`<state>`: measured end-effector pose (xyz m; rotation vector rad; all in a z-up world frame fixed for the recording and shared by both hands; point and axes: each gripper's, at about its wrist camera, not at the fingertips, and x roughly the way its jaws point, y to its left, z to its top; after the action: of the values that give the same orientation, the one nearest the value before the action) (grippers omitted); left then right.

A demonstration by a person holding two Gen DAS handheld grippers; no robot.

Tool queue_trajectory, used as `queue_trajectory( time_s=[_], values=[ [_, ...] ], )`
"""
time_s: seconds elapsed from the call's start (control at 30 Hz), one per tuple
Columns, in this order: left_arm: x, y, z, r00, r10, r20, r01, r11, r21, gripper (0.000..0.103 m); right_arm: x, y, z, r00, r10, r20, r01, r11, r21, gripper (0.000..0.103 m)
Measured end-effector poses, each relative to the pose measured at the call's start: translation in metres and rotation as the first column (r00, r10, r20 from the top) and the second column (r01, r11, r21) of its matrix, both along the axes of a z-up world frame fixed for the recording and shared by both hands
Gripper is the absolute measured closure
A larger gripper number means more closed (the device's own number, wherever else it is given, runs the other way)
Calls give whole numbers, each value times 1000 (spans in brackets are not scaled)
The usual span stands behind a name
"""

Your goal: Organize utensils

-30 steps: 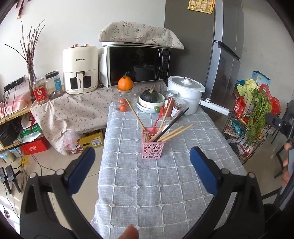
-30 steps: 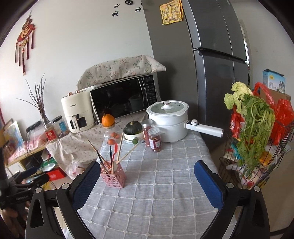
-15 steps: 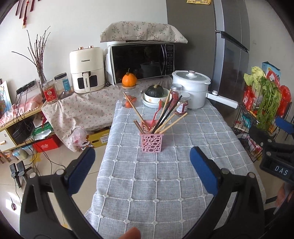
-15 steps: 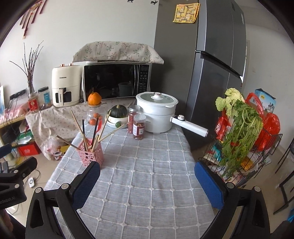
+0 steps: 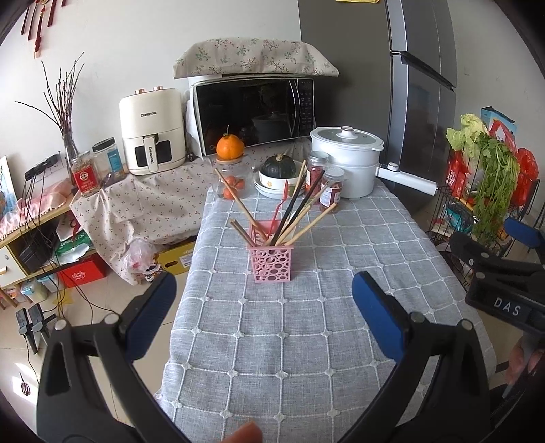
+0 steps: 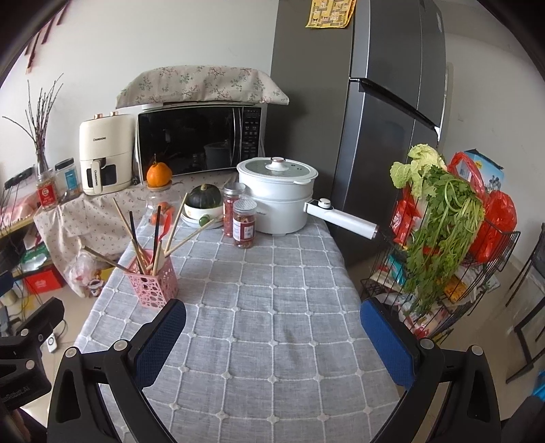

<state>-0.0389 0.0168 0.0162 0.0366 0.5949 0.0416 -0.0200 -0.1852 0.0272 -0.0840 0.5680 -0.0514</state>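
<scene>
The pink holder (image 5: 270,264) of chopsticks (image 5: 299,218) stands beyond both spread, empty grippers (image 5: 264,300) (image 6: 272,327), nearer than 1 second ago.

wrist views above table (image 5: 306,340), sharing holder (image 6: 152,283)

Both grippers, left gripper (image 5: 264,306) and right gripper (image 6: 272,332), gape empty.

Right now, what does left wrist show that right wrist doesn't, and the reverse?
Left wrist only: the right gripper at its right edge, and the red boxes on the floor in full.
Right wrist only: the whole wire vegetable rack and the paper stuck on the fridge.
Both: pink utensil holder with chopsticks, white pot, microwave, grey tablecloth, each camera's own fingers wide open, holding nothing.
</scene>
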Motion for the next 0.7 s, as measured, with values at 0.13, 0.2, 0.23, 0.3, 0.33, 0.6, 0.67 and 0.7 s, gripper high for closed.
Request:
queue_trajectory(
  time_s=[0.13,0.2,0.23,0.3,0.33,0.6,0.67,0.7],
  values=[
    [-1,1,-1,1000,-2,-7,2,1000,-9,1,1,2,-2,1000,2,-4,-2,1000,0,0],
    [-1,2,-2,1000,-3,-11,3,1000,-15,1,1,4,-2,1000,1,-3,-1,1000,-1,0],
    [0,2,-2,1000,-3,-13,3,1000,-15,1,1,4,-2,1000,1,-3,-1,1000,-1,0],
    [0,2,-3,1000,-4,-18,3,1000,-17,1,1,4,-2,1000,2,-3,-2,1000,0,0],
    [0,2,-4,1000,-4,-20,4,1000,-20,1,1,4,-2,1000,1,-1,-1,1000,0,0],
    [1,3,-4,1000,-1,-20,0,999,-34,1,1,4,-3,1000,-1,-3,1,1000,3,0],
    [2,2,-4,1000,-4,-23,3,999,-35,1,1,4,-3,1000,-1,-3,1,1000,2,0],
    [2,1,-4,1000,-6,-25,5,999,-35,1,1,4,-3,1000,-2,-3,2,1000,2,0]
  ],
)
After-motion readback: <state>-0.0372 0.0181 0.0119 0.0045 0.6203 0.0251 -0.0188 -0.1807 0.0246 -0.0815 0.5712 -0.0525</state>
